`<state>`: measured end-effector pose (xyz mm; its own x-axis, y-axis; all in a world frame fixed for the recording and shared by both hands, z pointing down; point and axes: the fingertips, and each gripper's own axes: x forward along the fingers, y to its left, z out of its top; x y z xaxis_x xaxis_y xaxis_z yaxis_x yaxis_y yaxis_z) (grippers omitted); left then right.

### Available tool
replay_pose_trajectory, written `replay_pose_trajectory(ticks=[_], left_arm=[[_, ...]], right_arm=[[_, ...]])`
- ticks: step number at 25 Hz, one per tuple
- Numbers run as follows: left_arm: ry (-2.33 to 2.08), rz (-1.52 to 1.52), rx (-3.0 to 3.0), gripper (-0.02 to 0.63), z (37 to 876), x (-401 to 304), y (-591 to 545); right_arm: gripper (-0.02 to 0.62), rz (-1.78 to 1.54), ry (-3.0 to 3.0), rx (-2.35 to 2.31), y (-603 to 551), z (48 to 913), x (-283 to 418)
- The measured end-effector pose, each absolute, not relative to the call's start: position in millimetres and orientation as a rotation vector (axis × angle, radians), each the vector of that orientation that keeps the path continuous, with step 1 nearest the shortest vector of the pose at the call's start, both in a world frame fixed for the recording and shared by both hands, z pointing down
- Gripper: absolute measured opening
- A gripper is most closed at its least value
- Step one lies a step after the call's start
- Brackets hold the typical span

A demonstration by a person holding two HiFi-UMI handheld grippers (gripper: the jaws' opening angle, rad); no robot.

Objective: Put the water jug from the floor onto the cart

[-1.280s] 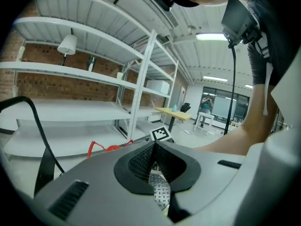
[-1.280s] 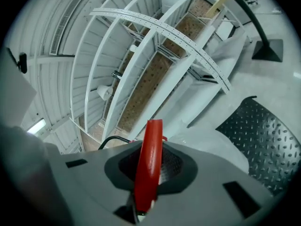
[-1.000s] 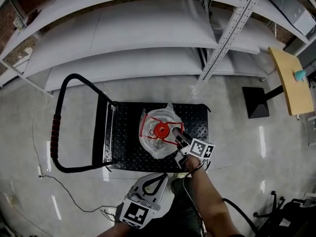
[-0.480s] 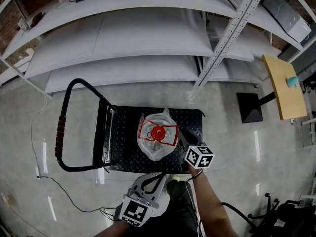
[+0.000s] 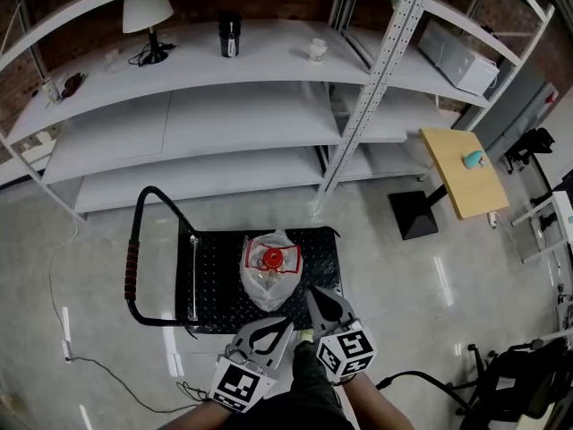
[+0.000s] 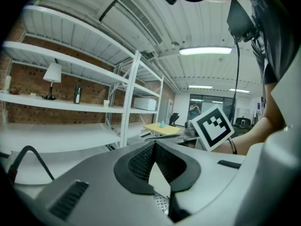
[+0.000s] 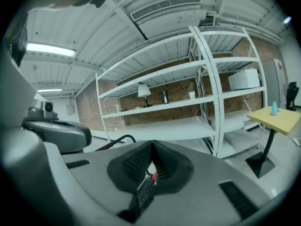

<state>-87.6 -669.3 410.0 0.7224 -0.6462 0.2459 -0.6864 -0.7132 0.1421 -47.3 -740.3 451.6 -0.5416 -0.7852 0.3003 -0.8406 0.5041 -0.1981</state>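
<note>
Red-capped and wrapped in crinkled clear plastic: seeing the jug [image 5: 267, 283] that way from the head view, standing upright mid-deck on the cart [image 5: 219, 280]. Finding it just beyond both sets of fingertips, touching neither. Holding the left gripper [image 5: 288, 322] below its near edge and the right gripper [image 5: 314, 292] off its near right side, each with jaws pressed together tip to tip and gripping nothing. Noting black checker plate on the deck, a looped black handle [image 5: 134, 267] with a red grip, a pale glossy floor [image 5: 107, 330], and grey metal shelves [image 5: 224, 106] bearing a lamp [image 5: 146, 12]. Losing both forearms at the bottom edge, behind the marker cubes [image 5: 347, 355].

Turning to the left gripper view: looking along black mesh-textured pads [image 6: 138, 161] meeting in a point and bowing apart lower down. Glimpsing only a sliver of checker plate through that gap. Failing to see the jug past the smooth grey gripper body. Catching the right gripper's cube at the right, with a forearm behind it running out of frame.

Turning to the right gripper view: seeing the same closed point, with a scrap of red and clear plastic peeking through the gap beneath, too small to tell cap from label. Making out the handle's curve above the body, the left gripper blurred at the left, and a yellow tabletop [image 7: 280, 117] at the far right.
</note>
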Motion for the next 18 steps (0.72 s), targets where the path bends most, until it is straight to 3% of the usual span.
replay_pose_trajectory(ticks=[18], left_arm=[[-1.17, 0.177, 2.765, 0.0, 360, -28, -396]], right_arm=[[0.002, 0.358, -2.702, 1.408, -421, 370, 7]])
